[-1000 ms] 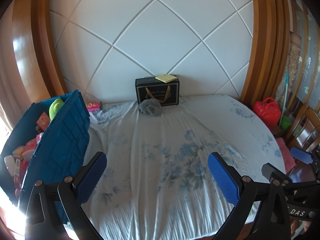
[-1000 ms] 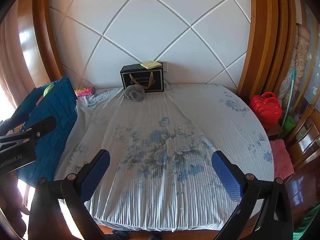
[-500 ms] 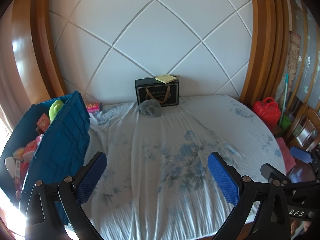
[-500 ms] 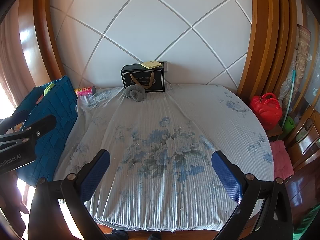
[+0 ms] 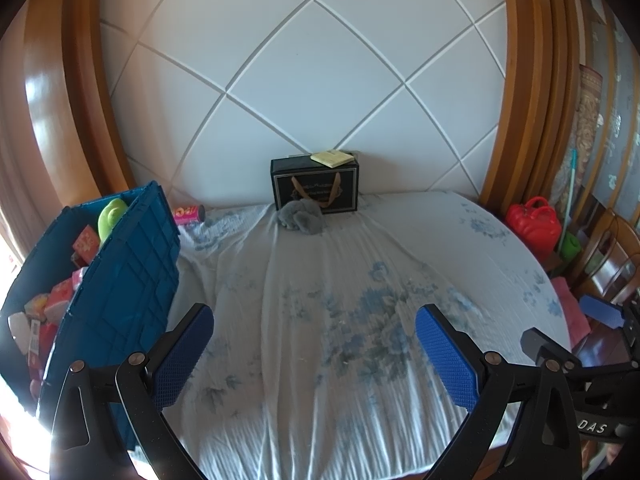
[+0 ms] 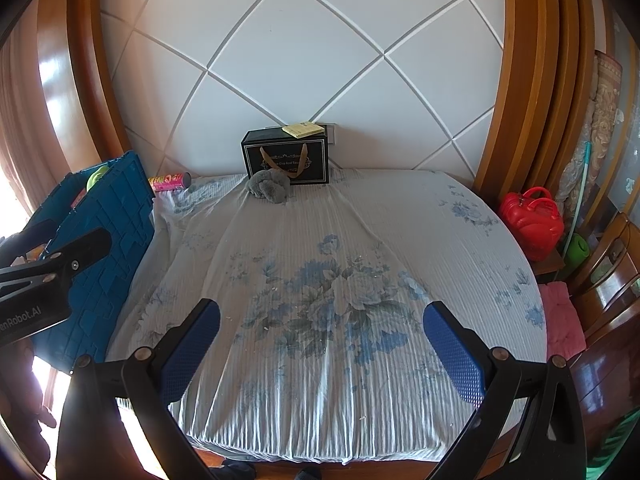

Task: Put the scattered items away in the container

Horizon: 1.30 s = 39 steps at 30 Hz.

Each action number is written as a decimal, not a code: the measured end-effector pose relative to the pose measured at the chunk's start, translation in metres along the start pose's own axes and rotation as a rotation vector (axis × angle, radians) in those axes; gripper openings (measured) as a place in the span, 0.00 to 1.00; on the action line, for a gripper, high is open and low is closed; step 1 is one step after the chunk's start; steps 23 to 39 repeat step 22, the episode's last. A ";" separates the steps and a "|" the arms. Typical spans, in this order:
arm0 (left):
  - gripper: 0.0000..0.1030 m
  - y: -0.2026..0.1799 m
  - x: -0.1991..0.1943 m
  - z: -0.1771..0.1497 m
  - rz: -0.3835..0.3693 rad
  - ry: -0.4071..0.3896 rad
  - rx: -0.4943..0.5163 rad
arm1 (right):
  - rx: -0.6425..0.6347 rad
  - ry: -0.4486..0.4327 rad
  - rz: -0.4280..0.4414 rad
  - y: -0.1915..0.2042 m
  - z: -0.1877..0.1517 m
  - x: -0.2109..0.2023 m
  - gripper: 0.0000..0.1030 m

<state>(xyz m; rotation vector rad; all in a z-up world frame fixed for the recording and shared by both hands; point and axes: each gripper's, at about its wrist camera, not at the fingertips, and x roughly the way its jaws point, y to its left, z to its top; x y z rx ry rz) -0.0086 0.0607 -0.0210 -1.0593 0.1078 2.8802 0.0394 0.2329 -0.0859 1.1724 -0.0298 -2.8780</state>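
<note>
A blue crate [image 5: 120,280] stands at the bed's left edge, holding several small colourful items and a green cup [image 5: 110,214]; it also shows in the right wrist view [image 6: 108,248]. A pink tube [image 5: 188,214] [image 6: 170,182] lies by the headboard beside the crate. A grey plush [image 5: 300,218] [image 6: 268,186] lies in front of a black gift box [image 5: 316,186] [image 6: 286,160] with a yellow notepad [image 5: 332,157] [image 6: 303,129] on top. My left gripper [image 5: 314,354] is open and empty above the bed's near part. My right gripper [image 6: 322,350] is open and empty, to its right.
The bed [image 6: 340,280] has a blue floral sheet. A white padded headboard [image 5: 300,80] is behind. At the right are a red bag [image 6: 534,224], a green object [image 6: 576,250], a pink cushion [image 6: 562,320] and wooden chairs [image 6: 612,272].
</note>
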 end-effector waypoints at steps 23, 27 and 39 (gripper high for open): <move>0.99 -0.001 0.007 -0.002 -0.007 0.005 -0.035 | -0.001 0.001 0.002 -0.003 0.000 0.002 1.00; 0.99 -0.001 0.007 -0.002 -0.007 0.005 -0.035 | -0.001 0.001 0.002 -0.003 0.000 0.002 1.00; 0.99 -0.001 0.007 -0.002 -0.007 0.005 -0.035 | -0.001 0.001 0.002 -0.003 0.000 0.002 1.00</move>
